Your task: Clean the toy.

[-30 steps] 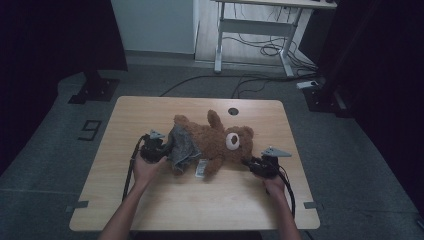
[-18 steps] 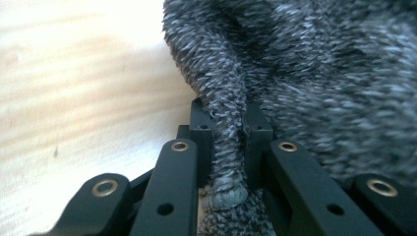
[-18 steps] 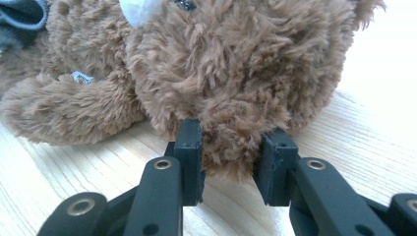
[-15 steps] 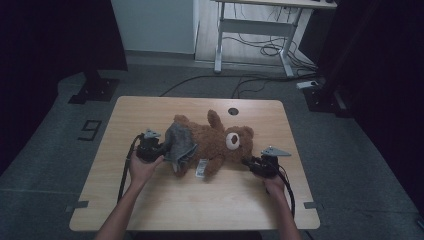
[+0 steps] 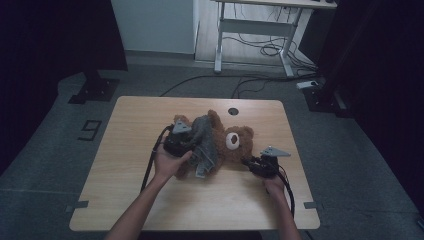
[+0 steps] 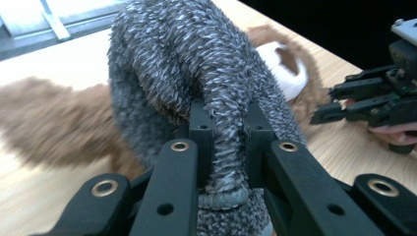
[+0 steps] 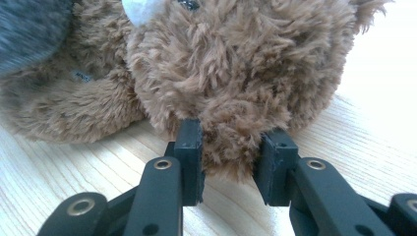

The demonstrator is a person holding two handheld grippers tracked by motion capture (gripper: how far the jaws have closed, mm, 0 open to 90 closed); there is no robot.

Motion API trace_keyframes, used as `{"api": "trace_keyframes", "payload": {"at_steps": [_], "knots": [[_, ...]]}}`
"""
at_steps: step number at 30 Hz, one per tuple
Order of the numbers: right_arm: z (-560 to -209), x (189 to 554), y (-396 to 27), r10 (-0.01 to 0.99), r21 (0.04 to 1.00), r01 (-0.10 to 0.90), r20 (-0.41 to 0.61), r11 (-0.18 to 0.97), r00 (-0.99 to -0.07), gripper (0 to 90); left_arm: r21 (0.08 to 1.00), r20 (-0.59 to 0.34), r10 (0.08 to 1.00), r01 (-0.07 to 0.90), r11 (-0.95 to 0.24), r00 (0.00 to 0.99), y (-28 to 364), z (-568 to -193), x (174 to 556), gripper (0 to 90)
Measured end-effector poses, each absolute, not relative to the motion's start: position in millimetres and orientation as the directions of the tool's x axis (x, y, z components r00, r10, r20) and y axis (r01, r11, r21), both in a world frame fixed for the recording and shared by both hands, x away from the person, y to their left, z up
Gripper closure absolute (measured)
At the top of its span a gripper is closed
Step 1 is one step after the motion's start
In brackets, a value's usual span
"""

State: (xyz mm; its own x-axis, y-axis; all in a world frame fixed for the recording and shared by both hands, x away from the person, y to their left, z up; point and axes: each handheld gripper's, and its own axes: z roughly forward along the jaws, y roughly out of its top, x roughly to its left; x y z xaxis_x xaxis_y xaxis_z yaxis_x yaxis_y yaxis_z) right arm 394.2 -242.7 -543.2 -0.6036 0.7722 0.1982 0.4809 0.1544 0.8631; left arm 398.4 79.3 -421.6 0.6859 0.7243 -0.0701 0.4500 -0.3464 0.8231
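A fluffy brown plush teddy bear (image 5: 235,142) is laid near the middle of the light wooden tabletop (image 5: 125,190), closer to its far edge. A fold of the fuzzy grey knitted garment (image 6: 196,73) on the bear is clamped in the left gripper (image 6: 223,147). A brown tuft of the bear's head is pinched by the right gripper (image 7: 231,157).

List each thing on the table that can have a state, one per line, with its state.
Teddy bear: lying on the table, white muzzle showing.
Grey garment: partly on the bear, bunched and lifted at one edge.
Left gripper: shut on a fold of the grey garment.
Right gripper: shut on a tuft of the bear's head.
Table: bearing the bear and both hands.
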Motion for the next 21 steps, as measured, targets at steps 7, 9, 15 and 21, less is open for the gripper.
{"api": "trace_keyframes", "payload": {"at_steps": [7, 9, 15, 21], "knots": [[-543, 394, -243, 0.771, 0.862, 0.483, 0.202, 0.153, -0.605, 67.1, 0.81, -0.073, 0.698, 0.45, -0.375, 0.713, 35, -424, 416, 79.0], [-543, 394, -243, 0.77, 0.862, 0.482, 0.201, 0.155, -0.606, 67.1, 0.802, -0.06, 0.693, 0.448, -0.396, 0.719, 25, -429, 420, 79.0], [-544, 394, -245, 0.766, 0.861, 0.483, 0.204, 0.156, -0.61, 67.1, 0.775, -0.063, 0.71, 0.483, -0.408, 0.701, 25, -449, 431, 78.9], [-545, 393, -244, 0.763, 0.866, 0.477, 0.208, 0.147, -0.613, 67.9, 0.78, -0.026, 0.745, 0.48, -0.402, 0.666, 47, -445, 429, 79.0]]}}
